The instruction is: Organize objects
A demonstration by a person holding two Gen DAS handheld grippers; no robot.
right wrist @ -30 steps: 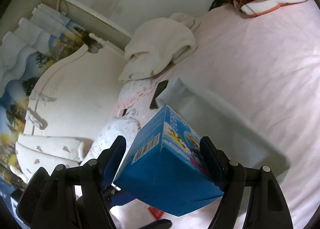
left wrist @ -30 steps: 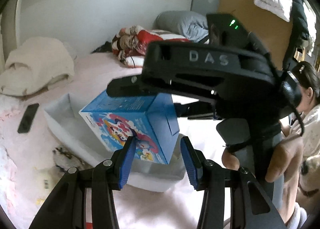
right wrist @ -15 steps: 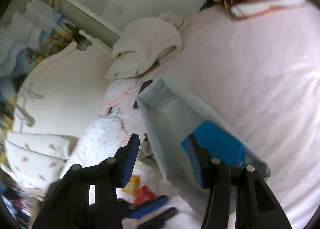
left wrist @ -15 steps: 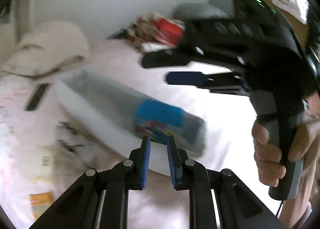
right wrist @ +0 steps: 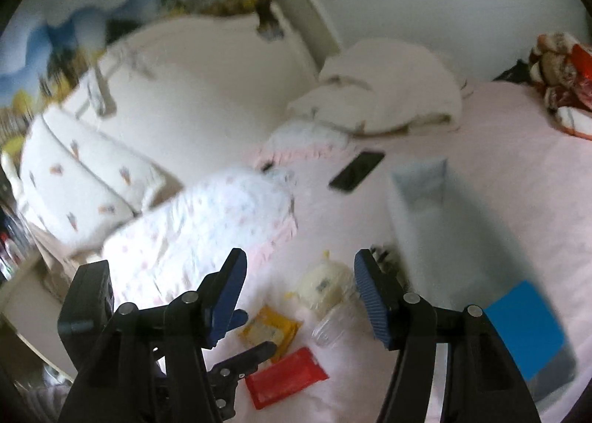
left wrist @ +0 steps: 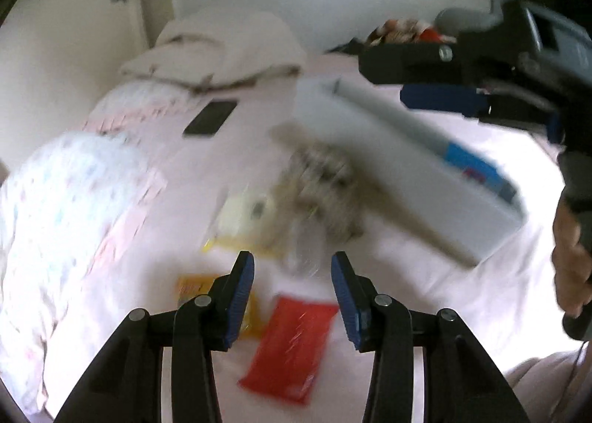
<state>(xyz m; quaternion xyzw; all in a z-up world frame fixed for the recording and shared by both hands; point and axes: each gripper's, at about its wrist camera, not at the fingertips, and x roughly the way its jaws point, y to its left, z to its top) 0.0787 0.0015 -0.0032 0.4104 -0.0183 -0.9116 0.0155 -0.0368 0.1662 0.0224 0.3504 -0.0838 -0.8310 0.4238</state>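
The blue box [right wrist: 521,330], gripped by the right gripper [right wrist: 299,297] a second ago, now lies in the near end of the one grey bin [right wrist: 418,179] on the pink bed [right wrist: 518,149]. Loose beside the bin's long side are one red packet [left wrist: 292,341], one yellow packet [right wrist: 268,328] and one pale round pack [right wrist: 325,286]. One black phone [right wrist: 357,171] lies nearer the headboard edge. The right gripper's jaws have just been opening and hold nothing. The left gripper [left wrist: 292,297] tilts down over the red packet, its jaws apart and empty.
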